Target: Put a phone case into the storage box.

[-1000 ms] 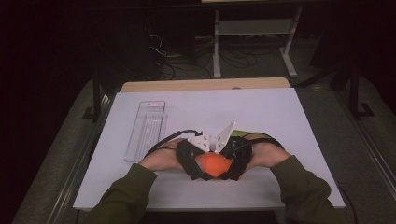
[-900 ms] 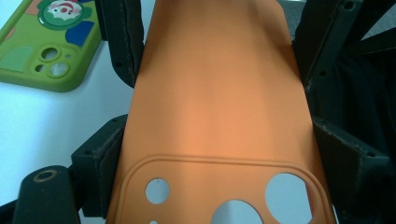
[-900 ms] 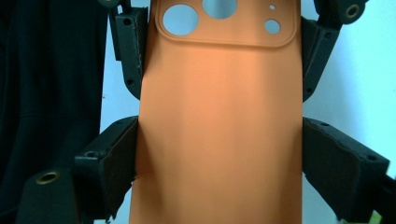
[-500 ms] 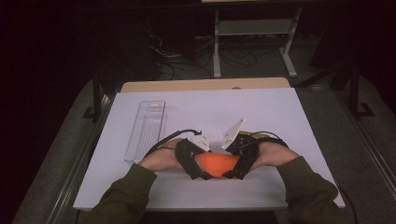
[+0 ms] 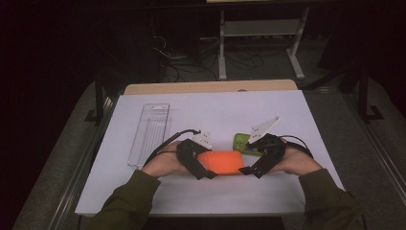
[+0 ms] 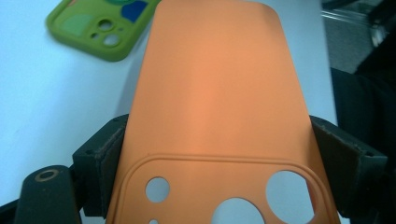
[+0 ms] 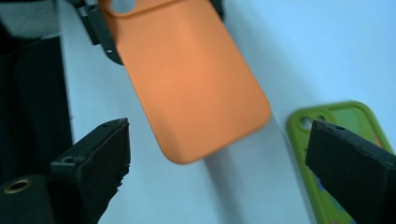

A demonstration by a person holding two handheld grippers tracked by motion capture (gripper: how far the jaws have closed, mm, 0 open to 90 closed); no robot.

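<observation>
Meanwhile, an orange phone case (image 5: 221, 162) hung between two grippers low over the white table (image 5: 215, 110).
Lower centre of the high view, the left gripper (image 5: 207, 170) pinched the case's camera-hole end between both pads; the right gripper (image 5: 248, 168), jaws spread and just been opening, stood clear of its far end, nothing between them. Just beside lay a green phone case (image 5: 242, 142); a clear plastic tray (image 5: 149, 133) sat left.

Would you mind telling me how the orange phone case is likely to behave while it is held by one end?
The orange phone case looks thin and rubbery, so it may flex a little, though it sticks out from the left hand-held gripper without visible droop. It is hollow with camera cut-outs, so probably light. Its matte surface should grip the pads rather than slip.
</observation>
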